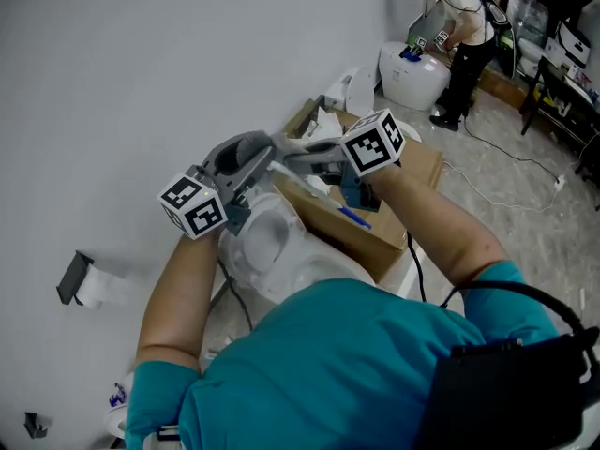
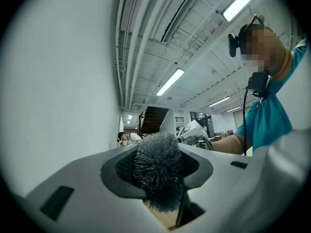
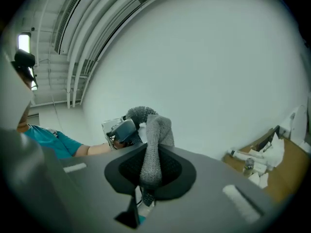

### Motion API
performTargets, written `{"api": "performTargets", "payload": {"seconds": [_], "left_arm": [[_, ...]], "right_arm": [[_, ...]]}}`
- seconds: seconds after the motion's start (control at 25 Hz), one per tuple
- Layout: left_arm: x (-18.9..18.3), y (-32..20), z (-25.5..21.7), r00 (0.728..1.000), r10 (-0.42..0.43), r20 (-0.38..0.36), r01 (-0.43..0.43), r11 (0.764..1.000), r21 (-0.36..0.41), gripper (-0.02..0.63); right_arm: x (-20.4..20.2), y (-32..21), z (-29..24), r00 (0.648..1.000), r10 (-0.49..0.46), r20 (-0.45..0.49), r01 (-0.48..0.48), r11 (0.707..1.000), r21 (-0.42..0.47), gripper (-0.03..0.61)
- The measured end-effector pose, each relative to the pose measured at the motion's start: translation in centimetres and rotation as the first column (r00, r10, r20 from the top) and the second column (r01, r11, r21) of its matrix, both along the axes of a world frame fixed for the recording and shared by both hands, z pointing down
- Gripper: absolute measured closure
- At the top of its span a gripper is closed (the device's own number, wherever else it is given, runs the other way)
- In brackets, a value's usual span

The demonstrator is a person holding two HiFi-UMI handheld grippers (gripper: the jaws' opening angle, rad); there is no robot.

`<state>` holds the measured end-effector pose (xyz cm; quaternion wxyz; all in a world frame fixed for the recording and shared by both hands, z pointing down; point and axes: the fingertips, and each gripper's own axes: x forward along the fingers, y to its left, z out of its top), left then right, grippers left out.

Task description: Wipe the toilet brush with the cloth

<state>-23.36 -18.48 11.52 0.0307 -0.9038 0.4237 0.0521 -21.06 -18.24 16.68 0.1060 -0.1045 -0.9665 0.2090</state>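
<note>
Against the bare pale wall (image 1: 141,82), the person stands over a white toilet (image 1: 267,247), with an open cardboard box (image 1: 380,232) just beside it on the right. Both arms are up in front of the chest, and the grippers point roughly at each other. The left gripper (image 2: 156,154) is clamped part-way on the toilet brush (image 2: 158,174); the grey bristle head fills the gap between its jaws and sticks out past them. The right gripper (image 3: 150,161) pinches the grey knit cloth (image 3: 154,130) narrowly, so a strip of it stands up out of the jaws. In the right gripper view the cloth's top end sits against or just beside the bristle head; actual contact is too close to call. Progress, as a judgement: both things are picked up and brought together, so wiping is at its start or under way. The bristles show no visible sign of how much has been wiped. Rubbing along the head and down the handle looks left to do.
</note>
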Motion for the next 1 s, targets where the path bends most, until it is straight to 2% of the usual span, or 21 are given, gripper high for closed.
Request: {"api": "performTargets", "payload": {"seconds": [0.2, 0.52, 1.0], "left_arm": [[0.1, -0.1, -0.2, 1.0, -0.012, 0.004, 0.012, 1.0, 0.001, 0.442], [-1.1, -0.4, -0.7, 0.999, -0.05, -0.015, 0.051, 0.999, 0.005, 0.442], [-3.2, -0.7, -1.3, 0.99, -0.099, -0.103, 0.099, 0.995, -0.008, 0.442]], "right_arm": [[0.4, 0.0, 0.1, 1.0, -0.021, 0.012, 0.022, 0.998, -0.059, 0.56], [1.2, 0.1, 0.6, 0.999, -0.045, 0.003, 0.045, 0.996, -0.071, 0.56], [2.1, -0.5, 2.9, 0.998, -0.038, -0.054, 0.034, 0.996, -0.079, 0.56]]}}
